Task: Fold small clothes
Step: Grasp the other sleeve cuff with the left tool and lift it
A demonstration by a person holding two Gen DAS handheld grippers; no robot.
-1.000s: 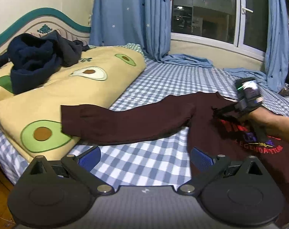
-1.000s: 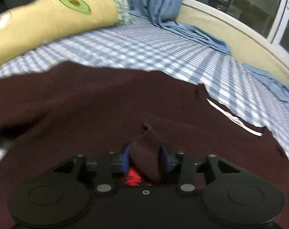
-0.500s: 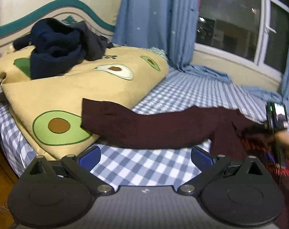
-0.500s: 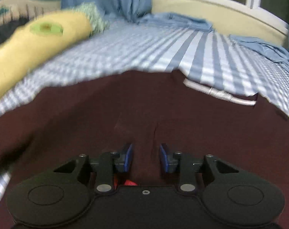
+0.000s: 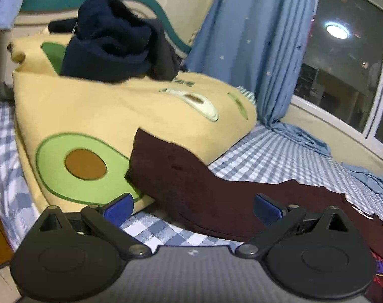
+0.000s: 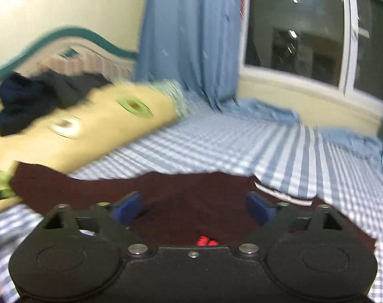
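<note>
Maroon long-sleeved shirt (image 5: 216,202) lies spread on the blue-checked bed sheet (image 5: 280,156); one sleeve (image 5: 166,161) runs out to the left and its cuff rests up against the yellow avocado-print quilt (image 5: 103,116); a strip of red print shows at the lower right edge of the left wrist view, so the front faces up. Right gripper (image 6: 192,208): jaws have just been opening and now stand wide, blue pads apart, nothing between them; the cloth it pinched a moment ago lies flat below it; the white neck label (image 6: 283,197) shows just beyond its right pad. Left gripper (image 5: 193,205): also spread wide and empty, hovering low over the sleeve near the cuff, not touching as far as can be told. Right view blurred, fine detail of the shirt body unclear. Progress, as judged: garment seems laid out and smoothed, but no fold visible yet; sleeve not brought in, body not doubled; most of the work remains. Likely next step is taking the outstretched sleeve and laying it across the body. A dark navy garment heap (image 5: 110,48) sits on the quilt, unfolded, probably waiting its turn.
</note>
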